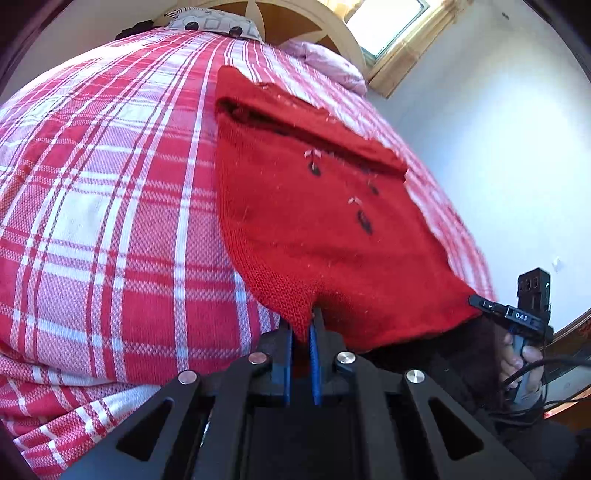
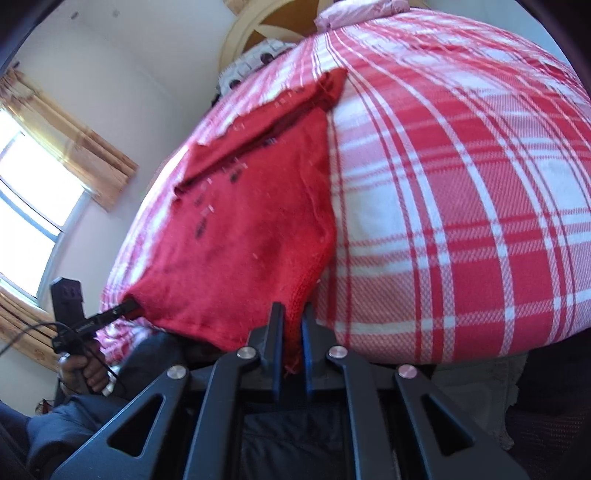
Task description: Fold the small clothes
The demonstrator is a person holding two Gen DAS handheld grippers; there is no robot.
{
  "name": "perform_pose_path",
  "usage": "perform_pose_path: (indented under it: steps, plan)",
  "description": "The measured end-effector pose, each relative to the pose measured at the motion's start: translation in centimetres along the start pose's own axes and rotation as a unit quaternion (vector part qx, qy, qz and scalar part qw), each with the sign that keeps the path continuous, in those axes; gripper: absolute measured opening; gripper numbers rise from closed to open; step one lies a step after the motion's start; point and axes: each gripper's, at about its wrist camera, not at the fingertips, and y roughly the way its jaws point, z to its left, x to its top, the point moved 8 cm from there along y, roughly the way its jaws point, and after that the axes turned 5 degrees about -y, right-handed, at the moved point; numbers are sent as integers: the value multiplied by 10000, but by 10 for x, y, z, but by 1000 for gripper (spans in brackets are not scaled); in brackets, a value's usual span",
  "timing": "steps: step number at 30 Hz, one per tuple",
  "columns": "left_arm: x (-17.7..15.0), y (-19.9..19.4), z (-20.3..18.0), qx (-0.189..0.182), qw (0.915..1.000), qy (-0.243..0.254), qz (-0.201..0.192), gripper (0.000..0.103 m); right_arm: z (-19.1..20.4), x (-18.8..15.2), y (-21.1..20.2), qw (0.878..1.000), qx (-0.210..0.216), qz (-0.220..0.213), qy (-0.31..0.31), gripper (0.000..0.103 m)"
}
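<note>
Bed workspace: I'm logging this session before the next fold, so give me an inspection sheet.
Surface: bed with red and white plaid cover, fairly smooth.
Job's things: red knitted garment, far end already folded over, near edge lifted.
Clutter: patterned pillow and pink bedding at the headboard.
Grippers: left gripper and right gripper each shut on a near corner of the garment.
Cables: black cable trailing from the left handle.
Surroundings: white walls, curtained window.
</note>
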Motion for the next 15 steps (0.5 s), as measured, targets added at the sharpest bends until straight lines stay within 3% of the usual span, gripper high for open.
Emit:
perform_pose_path:
  steps: [8, 15]
  plan:
    - [32, -7, -6, -112, 9993, 138, -314, 7, 9, 24, -18, 9991, 84, -418, -9, 11]
    - [80, -15, -11, -377, 9971, 58, -654, 7, 20, 64, -33, 9967, 243, -766, -67, 11]
